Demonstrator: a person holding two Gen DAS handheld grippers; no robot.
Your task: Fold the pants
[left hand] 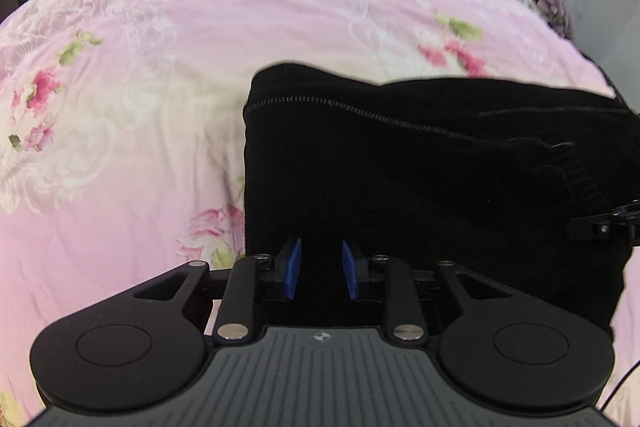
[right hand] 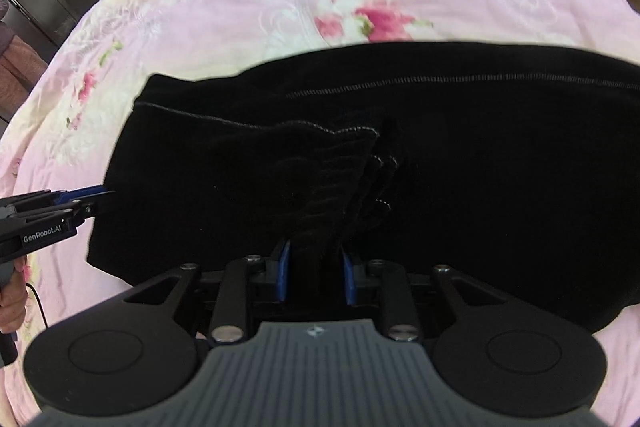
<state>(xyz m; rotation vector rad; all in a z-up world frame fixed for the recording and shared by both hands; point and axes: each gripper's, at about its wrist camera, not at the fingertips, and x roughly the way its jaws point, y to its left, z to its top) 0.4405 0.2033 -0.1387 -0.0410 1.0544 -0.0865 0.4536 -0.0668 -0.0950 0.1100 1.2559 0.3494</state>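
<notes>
So the black pants (right hand: 460, 163) were lying on the bed (left hand: 140, 107), on that pink floral cover, already doubled over into a wide dark slab. Taking the pants as the landmark: their long axis ran side to side across both wrist views, with a stitched seam along the far side and a cut-off end on the left.

The right tool (right hand: 314, 273) sat at the near edge of the pants, pointing steeply down, and its blue pads (right hand: 283, 269) were pinching a bunched ridge of the black cloth that rose straight up between them. So that one definitely had fabric, roughly at the middle of the near edge, next to a ribbed cuff-looking bit.

The left tool (left hand: 320, 269) was over the near edge too, but close to the left end of the pants. Its blue pads (left hand: 294, 267) stood a bit apart with only dark cloth showing behind the gap. I couldn't make out any fold pressed between them, so I'd call it not gripping yet. In the right wrist view it came in from the left, tips just at that left end of the pants.

My guess is the next fold runs along the long axis, and since the left tool was nearer the loose end, it needed a real bite on that corner first.
</notes>
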